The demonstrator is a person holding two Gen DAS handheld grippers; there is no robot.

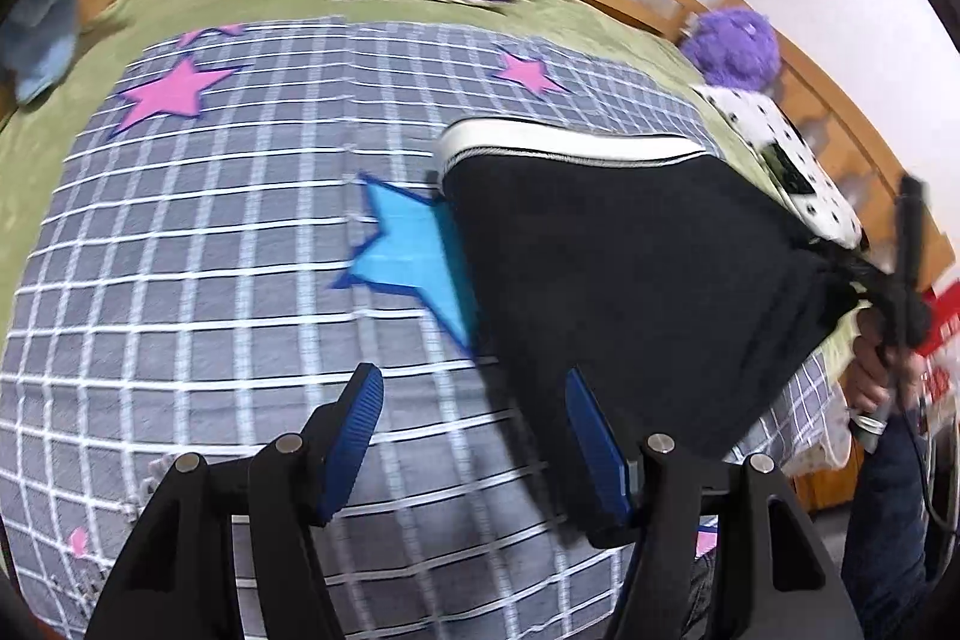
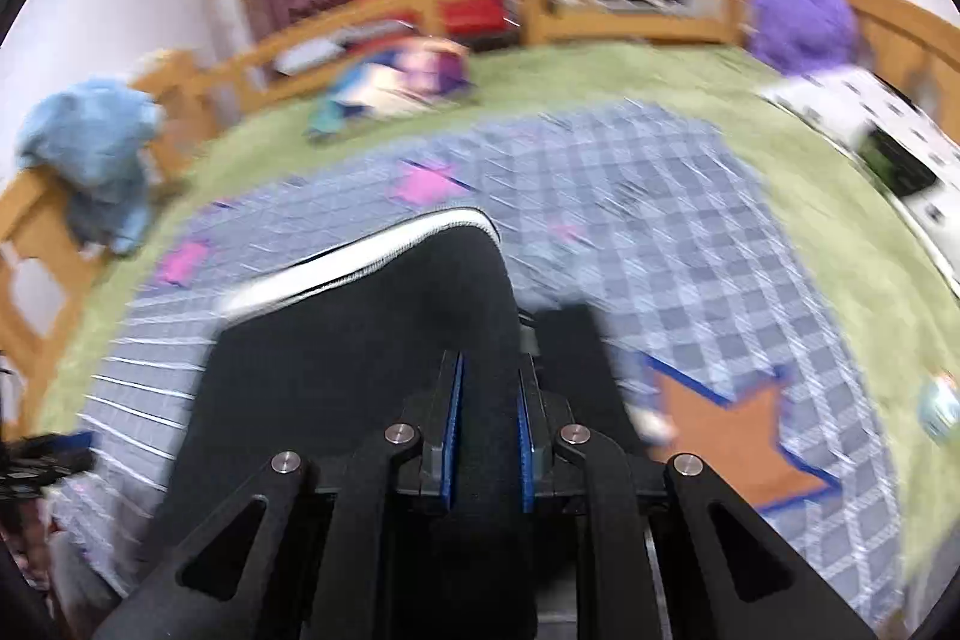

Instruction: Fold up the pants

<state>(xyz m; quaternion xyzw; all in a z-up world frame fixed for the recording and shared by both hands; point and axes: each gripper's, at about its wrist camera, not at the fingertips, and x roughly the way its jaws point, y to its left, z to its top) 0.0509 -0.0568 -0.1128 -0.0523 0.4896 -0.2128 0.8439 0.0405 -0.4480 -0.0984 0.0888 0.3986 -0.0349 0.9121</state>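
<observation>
The black pants [image 1: 630,280] lay on the right half of the checked blanket [image 1: 240,280], white waistband far. The right gripper [image 2: 487,418] pinched their near fabric. The left gripper [image 1: 474,436] stood wide, empty. Left of the pants the blanket lay bare.

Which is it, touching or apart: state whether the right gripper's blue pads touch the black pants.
Touching. In the right wrist view the right gripper is shut on a fold of the black pants, with fabric pinched between its blue pads.

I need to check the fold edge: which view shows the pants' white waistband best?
The left wrist view: the white waistband runs sharp along the black pants. The right wrist view shows it motion-blurred, beyond the right tool gripping the fabric.
</observation>
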